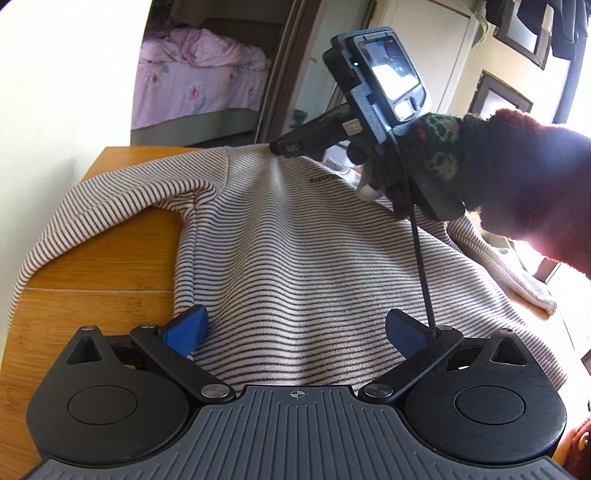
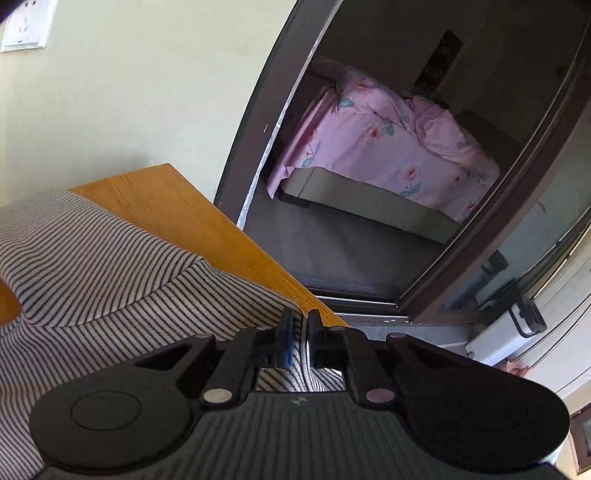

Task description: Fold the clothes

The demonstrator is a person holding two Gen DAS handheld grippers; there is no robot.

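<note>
A white sweater with thin dark stripes (image 1: 295,258) lies spread on the wooden table (image 1: 92,266), one sleeve curving off to the left. My left gripper (image 1: 295,328) stands open over the near hem, its blue pads (image 1: 186,328) wide apart with the fabric lying between them, not pressed. At the far shoulder, my right gripper (image 1: 280,149) is held by a gloved hand (image 1: 436,155). In the right wrist view the right gripper (image 2: 301,338) is shut on a fold of the striped sweater (image 2: 110,266) near the table's (image 2: 177,199) far edge.
Beyond the table's far edge a dark-framed doorway opens onto a bed with pink floral bedding (image 1: 195,85) (image 2: 388,140). A dark red sleeve (image 1: 535,177) reaches in from the right. Dark clothes (image 1: 546,26) hang at top right. A wall socket (image 2: 24,27) sits upper left.
</note>
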